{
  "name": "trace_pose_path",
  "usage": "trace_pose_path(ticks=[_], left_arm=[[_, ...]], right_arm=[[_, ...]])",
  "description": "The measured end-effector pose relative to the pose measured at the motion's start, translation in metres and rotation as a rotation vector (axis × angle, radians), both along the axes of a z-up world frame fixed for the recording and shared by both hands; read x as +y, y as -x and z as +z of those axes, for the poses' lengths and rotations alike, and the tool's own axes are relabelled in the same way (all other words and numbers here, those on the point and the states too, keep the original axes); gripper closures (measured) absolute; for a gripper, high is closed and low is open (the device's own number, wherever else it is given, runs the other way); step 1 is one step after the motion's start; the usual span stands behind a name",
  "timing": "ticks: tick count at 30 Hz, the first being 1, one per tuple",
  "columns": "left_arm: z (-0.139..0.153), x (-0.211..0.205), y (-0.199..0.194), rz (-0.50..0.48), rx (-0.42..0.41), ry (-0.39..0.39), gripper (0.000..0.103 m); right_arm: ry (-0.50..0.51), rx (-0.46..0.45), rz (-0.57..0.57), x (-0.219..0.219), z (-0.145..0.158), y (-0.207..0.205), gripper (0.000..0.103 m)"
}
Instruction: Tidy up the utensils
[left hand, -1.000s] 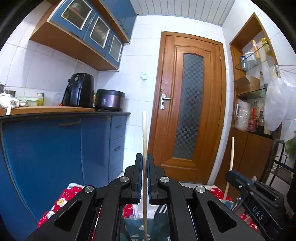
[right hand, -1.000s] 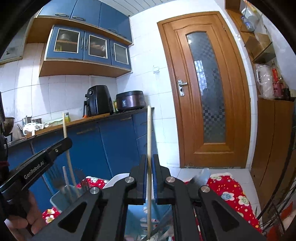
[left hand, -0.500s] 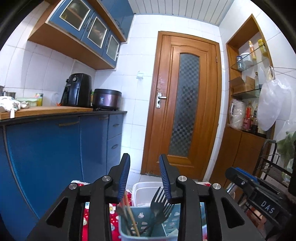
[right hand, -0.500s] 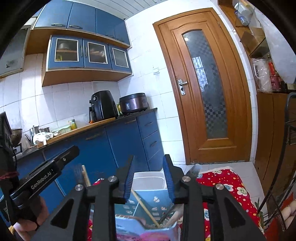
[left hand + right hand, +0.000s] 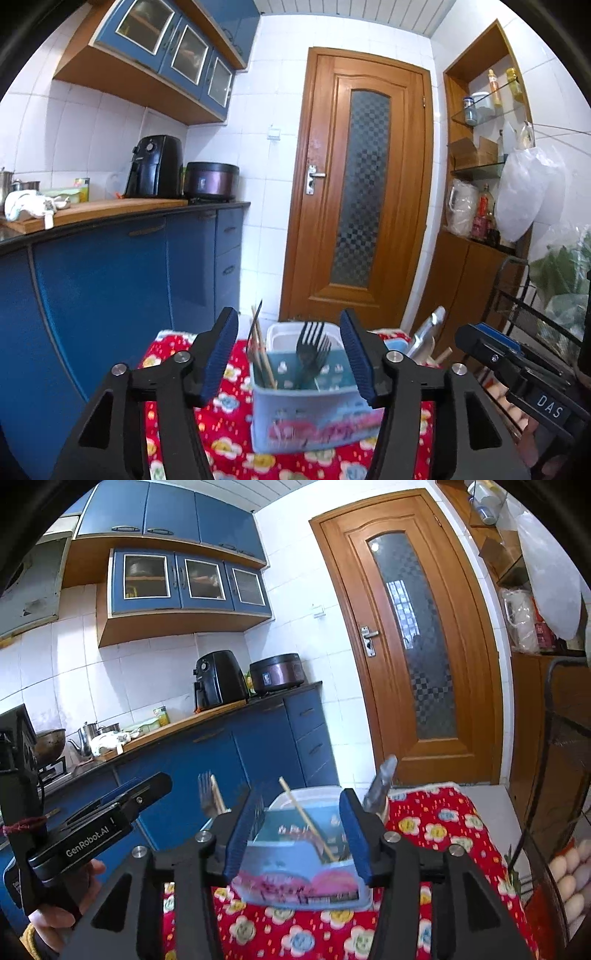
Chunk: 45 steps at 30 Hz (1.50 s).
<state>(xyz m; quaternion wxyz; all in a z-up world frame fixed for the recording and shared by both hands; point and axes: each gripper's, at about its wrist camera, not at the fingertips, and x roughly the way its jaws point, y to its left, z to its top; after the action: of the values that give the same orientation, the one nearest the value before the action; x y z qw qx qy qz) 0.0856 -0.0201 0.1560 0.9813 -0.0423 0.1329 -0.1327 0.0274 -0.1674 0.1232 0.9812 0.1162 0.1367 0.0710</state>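
Both tools hang in front of a light blue utensil caddy (image 5: 314, 406) that stands on a table under a red flowered cloth (image 5: 221, 424). The left tool (image 5: 288, 354) has its jaws opening, nothing pinched between the blue pads. The right tool (image 5: 301, 830) is opening too, also empty. In the caddy stand dark forks (image 5: 312, 347) and wooden chopsticks (image 5: 260, 350), leaning. A white plastic box (image 5: 280, 332) sits just behind the caddy.
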Motion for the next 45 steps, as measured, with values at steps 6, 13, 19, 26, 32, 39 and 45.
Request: trace_pose_path(ticks=[6, 13, 19, 26, 32, 39, 45], left_arm=[[-0.011, 0.007, 0.025, 0.015, 0.055, -0.006, 0.033], [-0.034, 0.007, 0.052, 0.004, 0.113, -0.037, 0.033], [-0.058, 0.010, 0.071, 0.011, 0.132, -0.049, 0.033], [-0.086, 0.011, 0.082, 0.016, 0.163, -0.061, 0.033], [-0.108, 0.010, 0.080, 0.022, 0.215, -0.068, 0.033], [-0.123, 0.005, 0.080, 0.037, 0.220, -0.093, 0.033], [-0.126, 0.004, 0.079, 0.044, 0.225, -0.096, 0.033]], right_arm=[[0.002, 0.025, -0.015, 0.005, -0.011, 0.034, 0.037], [0.009, 0.076, -0.041, 0.009, -0.033, 0.060, 0.027], [0.037, 0.126, -0.047, 0.015, -0.057, 0.073, 0.024], [0.070, 0.148, -0.051, 0.023, -0.082, 0.081, 0.022], [0.105, 0.168, -0.063, 0.030, -0.099, 0.082, 0.022], [0.118, 0.190, -0.089, 0.029, -0.111, 0.080, 0.022], [0.117, 0.212, -0.106, 0.026, -0.117, 0.078, 0.022]])
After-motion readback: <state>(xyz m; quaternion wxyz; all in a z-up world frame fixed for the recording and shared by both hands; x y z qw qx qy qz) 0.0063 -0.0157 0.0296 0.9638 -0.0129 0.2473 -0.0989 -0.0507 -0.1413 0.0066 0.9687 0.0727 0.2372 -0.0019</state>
